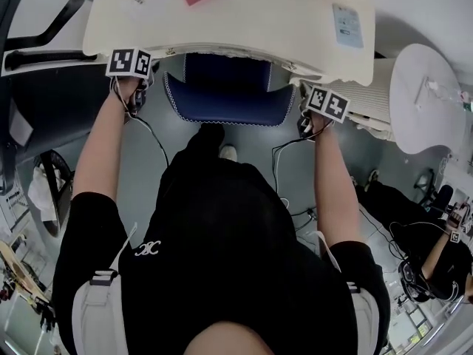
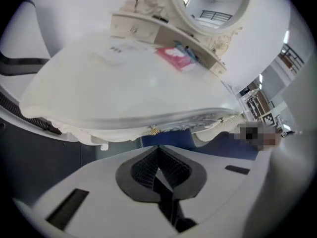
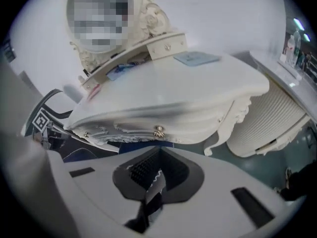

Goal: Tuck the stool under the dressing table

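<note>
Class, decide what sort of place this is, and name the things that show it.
Probably a bedroom-style set: an ornate white dressing table, its carved mirror, a blue stool partly under it.

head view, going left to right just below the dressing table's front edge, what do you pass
left gripper → blue stool → right gripper → ribbed white cabinet → round white table

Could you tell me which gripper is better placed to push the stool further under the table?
Probably the right gripper: it sits by the stool's front corner. The left gripper is farther in, at the table edge, alongside the stool. Both are shut, empty.
</note>
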Tool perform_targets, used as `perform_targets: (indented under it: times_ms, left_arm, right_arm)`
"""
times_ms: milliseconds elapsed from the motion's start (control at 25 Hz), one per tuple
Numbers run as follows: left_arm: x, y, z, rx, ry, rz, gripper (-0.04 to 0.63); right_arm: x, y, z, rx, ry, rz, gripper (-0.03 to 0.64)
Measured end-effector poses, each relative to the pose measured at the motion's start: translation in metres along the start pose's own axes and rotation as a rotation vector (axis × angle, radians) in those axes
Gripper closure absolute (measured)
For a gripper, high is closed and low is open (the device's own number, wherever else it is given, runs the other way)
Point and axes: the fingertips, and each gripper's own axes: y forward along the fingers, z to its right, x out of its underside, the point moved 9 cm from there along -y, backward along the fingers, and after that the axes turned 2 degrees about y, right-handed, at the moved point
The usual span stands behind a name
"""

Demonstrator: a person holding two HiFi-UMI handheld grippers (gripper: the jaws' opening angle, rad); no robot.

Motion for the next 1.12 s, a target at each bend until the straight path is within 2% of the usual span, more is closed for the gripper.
perform_targets:
  times_ms: [160,360,520,640,920,1120]
  left_arm:
    - [-0.001,-0.034,0.031,-0.051,0.004,0.203,0.591]
    - [-0.010,-0.079,0.085,-0.091,-0.010,0.464,0.591]
    - [-0.016,-0.116,0.147,-0.143,0.094,0.634,0.591]
    - [-0.018,-0.144,0.194,-0.131,0.163,0.748,0.591]
    - [-0.006,-0.203,0.271,-0.121,0.259,0.929,0.591]
    - [0.010,-0.235,0.301,-0.110,0.278,1.000,0.591]
  right_arm:
    - [-0.001,-0.032,-0.026,-0.041,-0.133,0.150,0.607]
    - [-0.018,-0.069,-0.073,-0.122,-0.242,0.339,0.609]
    - [-0.034,-0.116,-0.112,-0.166,-0.276,0.519,0.609]
    - [-0.042,-0.154,-0.138,-0.182,-0.302,0.643,0.609]
    - [-0.045,-0.248,-0.183,-0.180,-0.385,0.922,0.609]
    - [-0.037,-0.296,-0.191,-0.247,-0.398,1.020,0.609]
